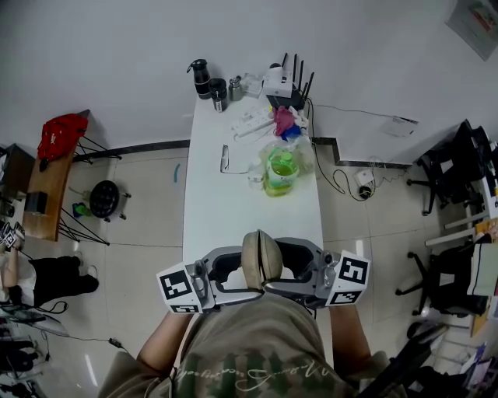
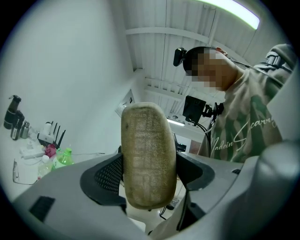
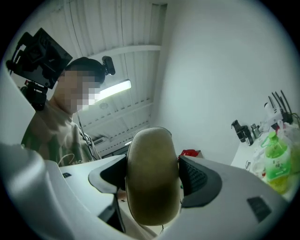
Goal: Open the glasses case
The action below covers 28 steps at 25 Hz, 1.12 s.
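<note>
Both left tool (image 2: pixel 149 161) and right tool (image 3: pixel 153 176) grip the glasses case (image 1: pixel 261 256).

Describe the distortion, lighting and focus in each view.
Head view: wide-angle bending at the edges, even light. Left gripper view: fisheye circle, black corners, ceiling light glaring, glasses case sharp. Right gripper view: same black corners, glasses case darker toward its lower end.
</note>
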### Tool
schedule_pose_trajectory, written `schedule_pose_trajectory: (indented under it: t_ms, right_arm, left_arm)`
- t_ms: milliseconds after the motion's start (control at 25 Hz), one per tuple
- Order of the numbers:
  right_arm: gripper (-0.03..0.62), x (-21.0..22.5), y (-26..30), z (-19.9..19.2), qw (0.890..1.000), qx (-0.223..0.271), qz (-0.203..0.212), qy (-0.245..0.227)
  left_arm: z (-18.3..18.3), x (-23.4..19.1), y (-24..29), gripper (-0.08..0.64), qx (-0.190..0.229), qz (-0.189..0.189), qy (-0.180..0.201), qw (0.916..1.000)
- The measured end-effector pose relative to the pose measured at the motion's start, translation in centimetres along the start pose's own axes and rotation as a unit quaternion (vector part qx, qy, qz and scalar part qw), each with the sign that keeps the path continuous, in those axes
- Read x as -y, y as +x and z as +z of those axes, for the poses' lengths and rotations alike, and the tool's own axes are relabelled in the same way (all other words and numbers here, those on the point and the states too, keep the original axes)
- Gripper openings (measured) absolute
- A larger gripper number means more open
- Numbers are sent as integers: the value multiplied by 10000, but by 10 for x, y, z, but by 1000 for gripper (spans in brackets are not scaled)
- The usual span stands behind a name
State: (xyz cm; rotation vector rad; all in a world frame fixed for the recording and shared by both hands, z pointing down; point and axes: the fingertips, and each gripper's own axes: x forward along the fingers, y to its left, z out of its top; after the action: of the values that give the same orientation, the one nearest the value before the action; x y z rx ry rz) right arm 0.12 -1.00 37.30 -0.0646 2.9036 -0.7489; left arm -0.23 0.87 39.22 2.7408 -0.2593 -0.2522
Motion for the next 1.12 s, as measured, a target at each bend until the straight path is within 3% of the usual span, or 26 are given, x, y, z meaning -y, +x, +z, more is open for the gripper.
schedule_pose_trajectory:
  t_ms: [160,360,560,760,960,1040,1120]
  right_arm:
    - [347,5,-4,0,9999,9,-145,-43]
    - [341,3,-10,13,9986,500,10,197]
    - [341,9,-8,3,9994,203,-34,279]
    - [342,8,-9,-6,9984,42,92,561]
    - [342,-3,-1,-14,9986,-120,269,442]
    - [342,-4,0,-13,9992,-42,265,291]
    - [342,-4,-4,-10,9982,182,366,428]
  left_arm:
    - [-3,-4,3,360,-6,13,-26,10000]
    - [0,3,5,360,255,-296,-523,9979]
    - [13,-7,1,360,489,26,-256,9985]
    - [9,-4,0,360,225,47,-92,9997]
    - [6,4,-6,359,207,-348,-100,9991]
    - [9,4,-8,359,230,-437,-101,9987]
    - [15,4,-9,359,419,-577,-282,9971]
